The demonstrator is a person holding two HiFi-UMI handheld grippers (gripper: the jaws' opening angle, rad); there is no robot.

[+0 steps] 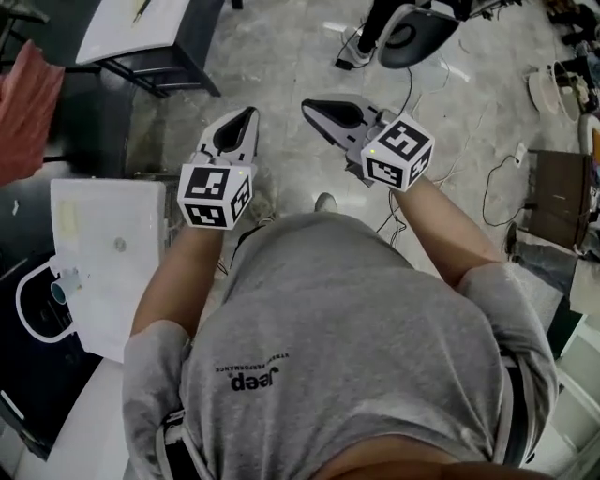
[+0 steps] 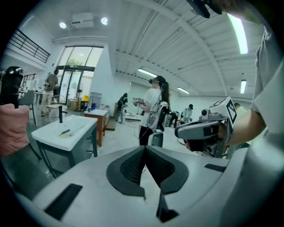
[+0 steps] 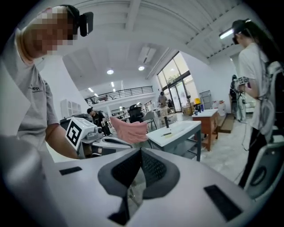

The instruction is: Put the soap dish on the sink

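A white sink top (image 1: 141,281) stands at the left in the head view, with a drain (image 1: 119,246) and a faucet (image 1: 64,284). A small pale rectangular thing (image 1: 67,217) lies near its far left corner; whether it is the soap dish I cannot tell. Both grippers hang over the floor in front of the person, away from the sink. My left gripper (image 1: 249,112) (image 2: 144,147) is shut and holds nothing. My right gripper (image 1: 309,106) (image 3: 141,150) also has its tips together with nothing between them. Each gripper shows in the other's view: the right gripper (image 2: 182,131), the left gripper (image 3: 111,142).
A second white table (image 1: 131,28) stands at the far left, with a pink cloth (image 1: 28,103) beside it. An office chair (image 1: 417,33) is ahead, cables (image 1: 487,178) run over the floor, and a brown box (image 1: 562,197) sits at the right. Other people (image 2: 153,111) stand in the room.
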